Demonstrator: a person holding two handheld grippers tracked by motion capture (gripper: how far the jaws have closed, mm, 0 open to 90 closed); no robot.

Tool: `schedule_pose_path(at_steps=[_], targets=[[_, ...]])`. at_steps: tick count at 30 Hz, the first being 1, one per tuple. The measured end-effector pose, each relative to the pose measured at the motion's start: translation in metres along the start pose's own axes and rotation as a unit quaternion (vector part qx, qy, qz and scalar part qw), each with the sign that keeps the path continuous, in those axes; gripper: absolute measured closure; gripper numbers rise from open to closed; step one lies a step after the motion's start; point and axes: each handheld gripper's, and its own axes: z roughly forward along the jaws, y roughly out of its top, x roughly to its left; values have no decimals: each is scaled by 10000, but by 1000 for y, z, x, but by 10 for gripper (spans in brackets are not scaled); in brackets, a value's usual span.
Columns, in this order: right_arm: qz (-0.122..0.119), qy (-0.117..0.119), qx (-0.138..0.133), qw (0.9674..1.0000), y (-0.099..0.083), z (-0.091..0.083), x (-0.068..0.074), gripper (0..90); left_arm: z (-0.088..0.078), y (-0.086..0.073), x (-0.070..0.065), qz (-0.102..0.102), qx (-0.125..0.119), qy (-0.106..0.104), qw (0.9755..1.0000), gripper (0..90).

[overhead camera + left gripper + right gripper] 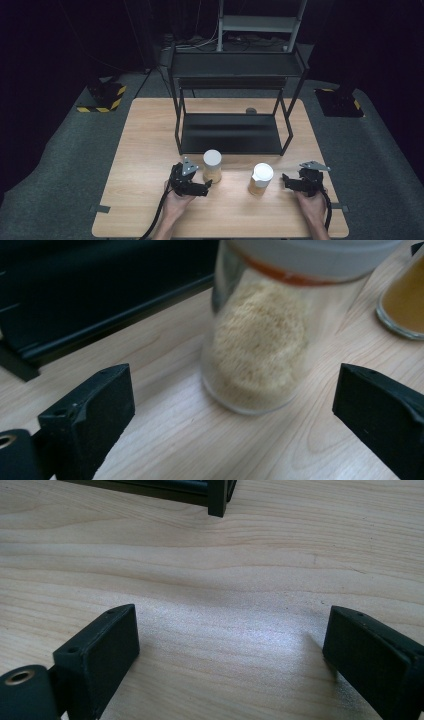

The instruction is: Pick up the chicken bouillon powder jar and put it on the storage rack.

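Two clear jars with white lids stand on the wooden table. The left jar holds pale powder and stands just past my left gripper. In the left gripper view this jar rises just ahead of the gap between the wide-set jaws, and neither pad touches it. My left gripper is open. The right jar holds amber powder; its base shows in the left gripper view. My right gripper lies to its right, apart from it. That gripper is open over bare wood.
A black metal two-tier rack stands on the table behind the jars; one of its legs shows ahead of the right gripper. A small dark round object sits behind the rack. Grey carpet surrounds the table.
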Motion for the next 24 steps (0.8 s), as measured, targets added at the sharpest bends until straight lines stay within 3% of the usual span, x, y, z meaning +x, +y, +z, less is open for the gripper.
schedule_pose_path(at_steps=[5, 16, 24], targets=[[-1, -1, -1, 10000, 0, 0, 0, 71, 7, 7, -3, -2, -74, -77, 9999, 62], [-3, -1, -2, 10000, 0, 0, 0, 72, 17, 17, -13, 19, -345, 16, 9994, 158], [-4, 1, -3, 10000, 0, 0, 0, 73, 23, 21, -18, 67, -380, 51, 9992, 237]])
